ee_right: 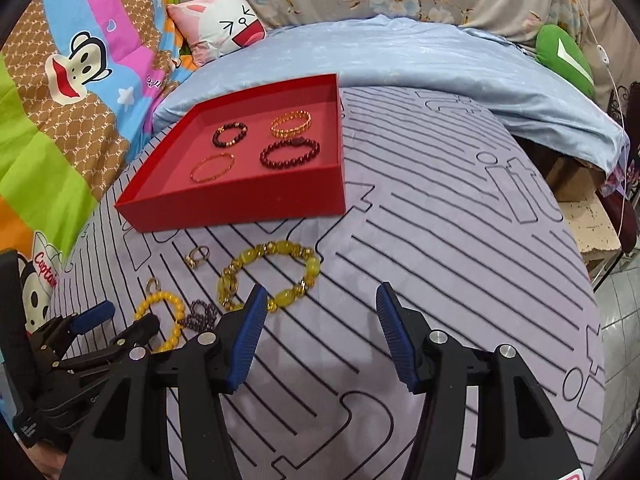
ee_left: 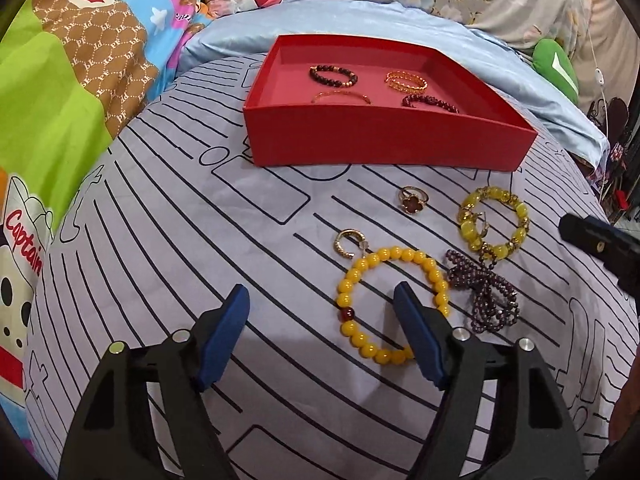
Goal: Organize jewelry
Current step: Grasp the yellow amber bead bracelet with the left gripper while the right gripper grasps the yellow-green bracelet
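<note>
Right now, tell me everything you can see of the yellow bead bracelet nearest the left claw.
The yellow bead bracelet is a single loop of glossy, opaque round beads, amber-like in look, with one dark red bead on its left side. It lies flat on the striped grey sheet, outside the red box. The left claw hangs open above it; its right finger covers part of the loop.

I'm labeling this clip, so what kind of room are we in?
Most likely a bedroom: the red tray sits on a striped bedsheet, with a cartoon pillow and blue quilt behind.
</note>
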